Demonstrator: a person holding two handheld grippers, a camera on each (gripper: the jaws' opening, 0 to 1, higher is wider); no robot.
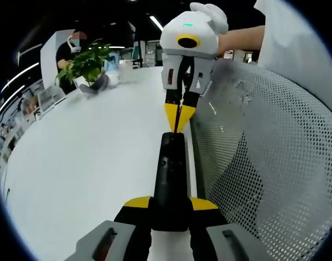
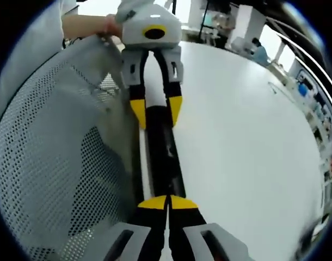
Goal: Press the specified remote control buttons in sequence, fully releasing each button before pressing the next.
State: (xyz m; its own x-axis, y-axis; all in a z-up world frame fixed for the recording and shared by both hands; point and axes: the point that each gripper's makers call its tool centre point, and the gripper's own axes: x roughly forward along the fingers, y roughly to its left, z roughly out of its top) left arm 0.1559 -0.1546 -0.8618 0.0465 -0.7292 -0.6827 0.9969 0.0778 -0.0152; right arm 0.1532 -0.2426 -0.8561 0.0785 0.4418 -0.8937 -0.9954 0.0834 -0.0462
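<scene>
Two grippers meet one remote control (image 1: 170, 179): left gripper (image 1: 170, 204) clamps its rigid, light, likely slippery near end; right gripper (image 1: 178, 117), jaws together, touches its far end.

White table (image 1: 90, 163), mesh chair (image 1: 264, 163), prob. office

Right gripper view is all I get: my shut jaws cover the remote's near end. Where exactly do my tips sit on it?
Observer: In the left gripper view, the right gripper, jaws shut, meets the very end of the remote.
Operator: Any buttons near there?
Observer: What look like small buttons sit on its face, further along toward the left gripper.
Operator: Anything else on the table?
Observer: A potted plant stands near the far edge of the table.
</scene>
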